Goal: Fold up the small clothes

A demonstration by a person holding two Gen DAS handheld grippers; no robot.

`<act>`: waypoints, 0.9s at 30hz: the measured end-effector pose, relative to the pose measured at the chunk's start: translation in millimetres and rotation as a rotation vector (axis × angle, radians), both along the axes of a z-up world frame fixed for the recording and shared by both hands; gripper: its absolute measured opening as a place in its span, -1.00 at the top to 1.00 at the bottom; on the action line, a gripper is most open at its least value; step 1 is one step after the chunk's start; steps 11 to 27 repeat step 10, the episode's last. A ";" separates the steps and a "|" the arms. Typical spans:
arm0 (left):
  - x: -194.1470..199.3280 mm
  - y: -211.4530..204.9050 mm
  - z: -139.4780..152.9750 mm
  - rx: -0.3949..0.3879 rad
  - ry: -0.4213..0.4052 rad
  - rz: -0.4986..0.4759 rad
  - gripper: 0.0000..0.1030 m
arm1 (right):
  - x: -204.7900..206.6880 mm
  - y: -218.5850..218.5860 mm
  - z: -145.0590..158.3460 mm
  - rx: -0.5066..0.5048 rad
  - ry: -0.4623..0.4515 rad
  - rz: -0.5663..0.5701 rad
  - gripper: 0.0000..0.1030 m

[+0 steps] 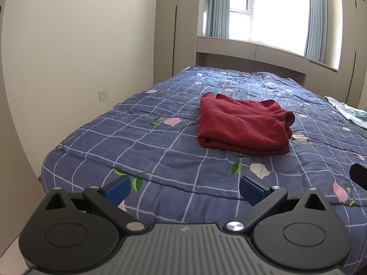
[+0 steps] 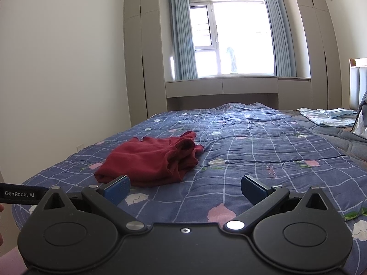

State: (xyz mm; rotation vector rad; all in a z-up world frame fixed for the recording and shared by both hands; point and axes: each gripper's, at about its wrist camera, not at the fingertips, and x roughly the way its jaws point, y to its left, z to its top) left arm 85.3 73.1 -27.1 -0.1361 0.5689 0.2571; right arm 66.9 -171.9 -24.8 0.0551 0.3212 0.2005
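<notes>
The left gripper (image 1: 184,189) hangs over the near edge of the bed with its jaws spread wide and nothing between them; its blue pads (image 1: 118,188) frame only the quilt below. The right gripper (image 2: 184,189) is likewise over the near edge, jaws spread apart and holding nothing, and in its view the left unit's black body with white lettering (image 2: 21,193) pokes in from the left side. Beyond the jaws lies the red garment (image 1: 244,127), folded into a compact, thick rectangle and resting flat on the quilt, apart from both grippers; seen from the right wrist, the red garment (image 2: 153,162) sits ahead and to the left, nearer the bed's left edge than its right, with its bunched, rumpled end turned toward the middle of the bed. The quilt (image 2: 263,151) is blue with a pale grid and flower prints. Near the bed's far right corner a light blue cloth (image 2: 328,115) lies loosely heaped. Past the far edge stand a window (image 2: 234,39) with blue-grey curtains and tall beige cupboards (image 2: 140,52).
</notes>
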 end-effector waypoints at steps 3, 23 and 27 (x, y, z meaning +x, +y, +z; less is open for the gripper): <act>4.3 -0.5 -1.6 -0.002 0.006 -0.011 -0.99 | 1.8 -1.2 -1.4 -0.005 0.005 -0.008 -0.99; 17.5 -2.3 -4.5 0.007 0.026 -0.045 -0.99 | 9.3 -5.8 -6.6 -0.007 0.035 -0.032 -0.99; 17.5 -2.3 -4.5 0.007 0.026 -0.045 -0.99 | 9.3 -5.8 -6.6 -0.007 0.035 -0.032 -0.99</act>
